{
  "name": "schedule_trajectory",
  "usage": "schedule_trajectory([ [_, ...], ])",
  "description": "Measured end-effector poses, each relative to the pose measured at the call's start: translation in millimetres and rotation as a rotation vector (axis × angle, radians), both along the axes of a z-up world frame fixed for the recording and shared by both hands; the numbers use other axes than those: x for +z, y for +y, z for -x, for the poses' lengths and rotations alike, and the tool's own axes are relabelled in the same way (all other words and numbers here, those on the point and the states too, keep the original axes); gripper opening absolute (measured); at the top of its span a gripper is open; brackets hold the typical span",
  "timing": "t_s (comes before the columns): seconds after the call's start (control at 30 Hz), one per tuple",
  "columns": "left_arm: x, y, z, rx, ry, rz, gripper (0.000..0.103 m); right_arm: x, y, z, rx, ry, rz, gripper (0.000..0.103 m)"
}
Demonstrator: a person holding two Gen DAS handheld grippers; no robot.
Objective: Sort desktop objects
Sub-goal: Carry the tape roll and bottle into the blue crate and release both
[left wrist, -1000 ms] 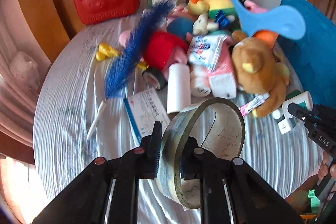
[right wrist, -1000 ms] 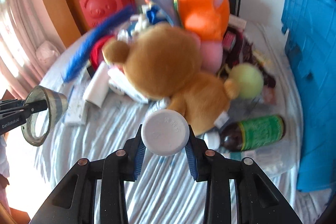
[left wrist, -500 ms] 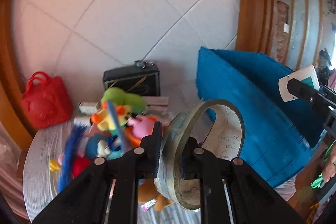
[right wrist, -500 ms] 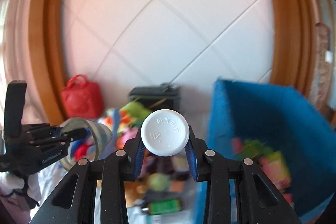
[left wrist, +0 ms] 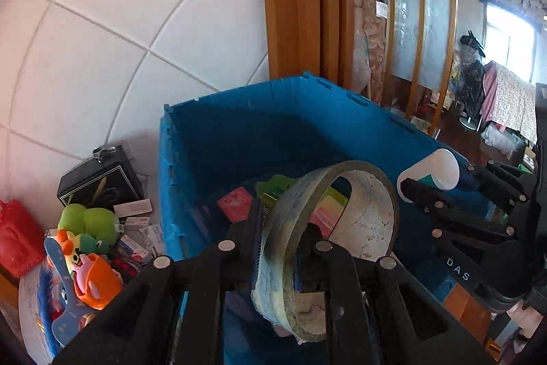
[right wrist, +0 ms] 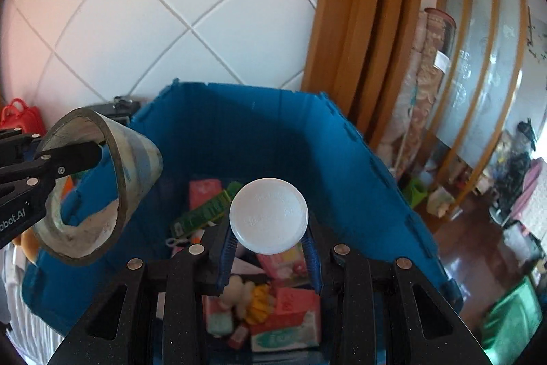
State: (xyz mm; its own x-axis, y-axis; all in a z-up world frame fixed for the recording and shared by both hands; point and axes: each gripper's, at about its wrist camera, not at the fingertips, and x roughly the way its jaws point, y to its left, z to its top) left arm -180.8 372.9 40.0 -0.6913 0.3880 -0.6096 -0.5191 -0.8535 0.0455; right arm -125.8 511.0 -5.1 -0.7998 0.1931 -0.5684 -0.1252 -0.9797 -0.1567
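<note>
Two grippers up over the blue crate [left wrist: 218,139] at once, each with something pinched.

Going left to right in the left wrist view: red bag [left wrist: 15,238] at the far left edge, then a pile of plush toys [left wrist: 87,248] with a blue shoehorn-looking thing [left wrist: 65,289] poking out, and a black box [left wrist: 99,183] against the tiled wall behind them. All of that sits on the table just beside the crate's left wall. Next is the left gripper [left wrist: 278,248], jaws squeezed onto the band of a big, grubby tape roll [left wrist: 324,228]. One finger is outside the ring, the other inside it, and the roll hangs over the crate's open top. Through and under the ring you can see pink and green packets already lying in the crate. Further right is the right gripper [left wrist: 413,190], coming in from the side, clamped on a white bottle [left wrist: 432,171] with a teal label, also above the crate.

Right wrist view agrees: tape roll [right wrist: 99,187] on the left over the crate's near-left rim, the bottle's round white end [right wrist: 268,216] dead centre between the blue pads [right wrist: 227,248], which press on both sides of it. Below it the crate floor is a jumble of pink boxes, a green comb and small toys, too blurry to name properly.
</note>
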Motion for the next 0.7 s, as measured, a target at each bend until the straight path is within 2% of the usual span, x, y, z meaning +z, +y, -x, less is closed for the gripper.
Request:
schedule_trajectory([
  [0.13, -15, 25, -3, -0.009, -0.062, 0.05, 0.019, -10, 26, 5, -0.028, -0.068, -0.005, 0.034],
  [0.2, -21, 34, -6, -0.011, -0.096, 0.076, 0.03, -14, 33, 10, -0.03, -0.107, -0.002, 0.034],
  [0.27, -28, 39, -5, 0.001, -0.124, 0.113, 0.032, -20, 39, 12, -0.028, -0.141, 0.001, 0.034],
  [0.33, -32, 39, -4, 0.0, -0.161, 0.117, 0.036, -26, 41, 11, -0.025, -0.169, 0.007, 0.034],
  [0.4, -35, 36, 0, -0.003, -0.204, 0.116, 0.055, -32, 43, 14, -0.021, -0.204, 0.006, 0.036],
  [0.47, -37, 32, 2, -0.004, -0.229, 0.12, 0.061, -37, 44, 17, -0.022, -0.228, -0.011, 0.053],
  [0.5, -37, 31, 2, -0.001, -0.235, 0.126, 0.061, -38, 44, 19, -0.022, -0.232, -0.018, 0.07],
  [0.53, -38, 30, 1, 0.0, -0.244, 0.125, 0.061, -39, 42, 18, -0.02, -0.24, -0.027, 0.079],
  [0.6, -39, 27, 1, -0.002, -0.245, 0.119, 0.061, -38, 42, 19, -0.017, -0.239, -0.036, 0.079],
  [0.7, -41, 22, 0, -0.008, -0.244, 0.112, 0.061, -36, 39, 16, -0.016, -0.229, -0.041, 0.088],
])
